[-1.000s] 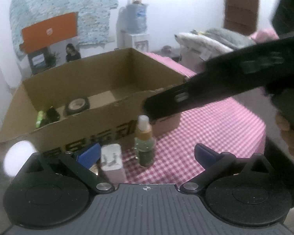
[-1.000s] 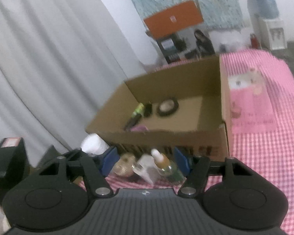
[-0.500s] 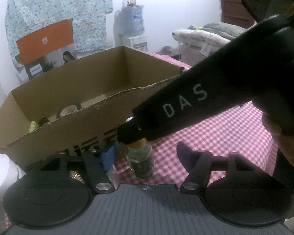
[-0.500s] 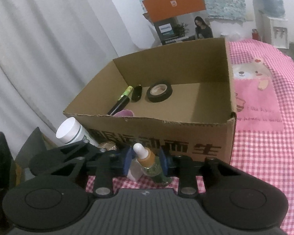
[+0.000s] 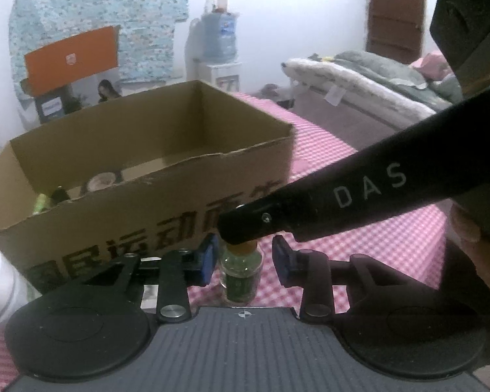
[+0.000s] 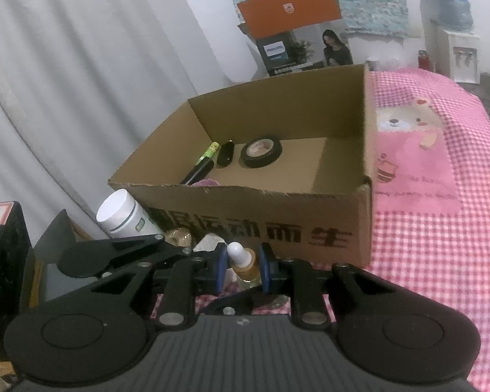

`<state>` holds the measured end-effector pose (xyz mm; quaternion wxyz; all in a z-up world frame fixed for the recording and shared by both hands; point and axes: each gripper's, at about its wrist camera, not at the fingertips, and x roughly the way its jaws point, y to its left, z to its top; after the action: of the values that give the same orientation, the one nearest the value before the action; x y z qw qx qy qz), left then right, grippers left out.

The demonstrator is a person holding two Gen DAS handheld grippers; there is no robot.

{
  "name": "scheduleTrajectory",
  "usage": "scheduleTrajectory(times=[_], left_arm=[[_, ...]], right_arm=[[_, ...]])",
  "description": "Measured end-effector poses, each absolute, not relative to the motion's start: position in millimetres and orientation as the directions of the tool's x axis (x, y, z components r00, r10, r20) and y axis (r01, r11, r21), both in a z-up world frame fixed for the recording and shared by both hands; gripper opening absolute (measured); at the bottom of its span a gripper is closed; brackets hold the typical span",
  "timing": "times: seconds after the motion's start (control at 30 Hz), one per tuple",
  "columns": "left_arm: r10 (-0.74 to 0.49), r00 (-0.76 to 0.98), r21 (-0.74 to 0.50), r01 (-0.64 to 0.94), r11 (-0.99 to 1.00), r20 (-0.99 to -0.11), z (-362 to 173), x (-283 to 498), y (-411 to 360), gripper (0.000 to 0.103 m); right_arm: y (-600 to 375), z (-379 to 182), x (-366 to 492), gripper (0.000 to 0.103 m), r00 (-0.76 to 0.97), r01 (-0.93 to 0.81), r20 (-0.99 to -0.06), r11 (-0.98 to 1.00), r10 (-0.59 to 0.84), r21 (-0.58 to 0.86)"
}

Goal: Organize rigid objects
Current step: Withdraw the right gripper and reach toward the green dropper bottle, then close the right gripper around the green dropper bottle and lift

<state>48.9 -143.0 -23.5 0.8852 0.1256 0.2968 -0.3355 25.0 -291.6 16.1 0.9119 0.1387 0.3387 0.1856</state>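
Note:
A small dropper bottle (image 6: 243, 263) with a white tip, amber collar and green glass body (image 5: 241, 272) stands on the pink checked cloth in front of a cardboard box (image 6: 277, 225). My right gripper (image 6: 242, 269) is shut on the bottle's neck; in the left wrist view its black arm (image 5: 343, 196) crosses over the bottle. My left gripper (image 5: 243, 259) is open, its blue pads either side of the bottle's body without touching. The box holds a black tape roll (image 6: 261, 151), a green-tipped marker (image 6: 201, 163) and a small black item (image 6: 225, 153).
A white jar (image 6: 124, 212), a gold item (image 6: 179, 236) and a white block (image 6: 209, 243) stand left of the bottle by the box front. A black case (image 6: 3, 261) sits at far left. Grey curtain behind; pink bear-print cloth (image 6: 415, 150) to the right.
My right gripper closed on the dropper bottle's neck. My left gripper moved in and narrowed around the bottle's body.

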Motion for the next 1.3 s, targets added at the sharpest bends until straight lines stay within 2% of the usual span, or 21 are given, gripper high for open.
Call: scheduleTrajectory(times=[0.27, 0.4, 0.5, 0.57, 0.6, 0.63, 0.9, 1.1, 1.3], left_arm=[[-0.507, 0.61, 0.096, 0.692, 0.716, -0.609, -30.1, 39.1, -148.5, 0.039], [-0.499, 0.604, 0.108, 0.696, 0.71, -0.621, -36.9, 40.5, -148.6, 0.045], [-0.49, 0.597, 0.113, 0.699, 0.706, -0.634, -42.1, 42.9, -149.8, 0.046], [-0.488, 0.592, 0.117, 0.704, 0.7, -0.641, -46.4, 43.4, -150.5, 0.046], [-0.489, 0.59, 0.12, 0.707, 0.697, -0.643, -48.3, 43.7, -151.5, 0.046], [-0.488, 0.589, 0.124, 0.71, 0.693, -0.644, -51.4, 41.8, -153.0, 0.046], [-0.478, 0.583, 0.14, 0.717, 0.683, -0.657, -65.6, 44.1, -158.4, 0.045], [-0.5, 0.57, 0.106, 0.721, 0.684, -0.652, -65.2, 45.2, -156.5, 0.033], [-0.507, 0.575, 0.112, 0.724, 0.68, -0.642, -63.5, 49.5, -154.8, 0.032]], right_arm=[[-298.2, 14.5, 17.9, 0.022, 0.705, -0.228, -0.573, 0.898, 0.418, 0.375], [-294.5, 14.0, 21.4, 0.024, 0.702, -0.232, -0.581, 0.903, 0.413, 0.362], [-292.3, 13.7, 24.5, 0.026, 0.692, -0.234, -0.592, 0.905, 0.412, 0.356], [-290.3, 12.3, 26.2, 0.034, 0.685, -0.232, -0.604, 0.908, 0.407, 0.349], [-289.8, 11.5, 26.4, 0.047, 0.685, -0.232, -0.607, 0.91, 0.403, 0.343], [-288.9, 10.5, 26.5, 0.053, 0.685, -0.232, -0.61, 0.913, 0.398, 0.335], [-286.3, -3.2, 34.1, 0.051, 0.652, -0.224, -0.653, 0.921, 0.384, 0.319], [-287.0, -9.2, 37.7, 0.038, 0.638, -0.22, -0.66, 0.916, 0.396, 0.336], [-289.6, -6.6, 34.0, 0.036, 0.653, -0.211, -0.652, 0.919, 0.386, 0.332]])
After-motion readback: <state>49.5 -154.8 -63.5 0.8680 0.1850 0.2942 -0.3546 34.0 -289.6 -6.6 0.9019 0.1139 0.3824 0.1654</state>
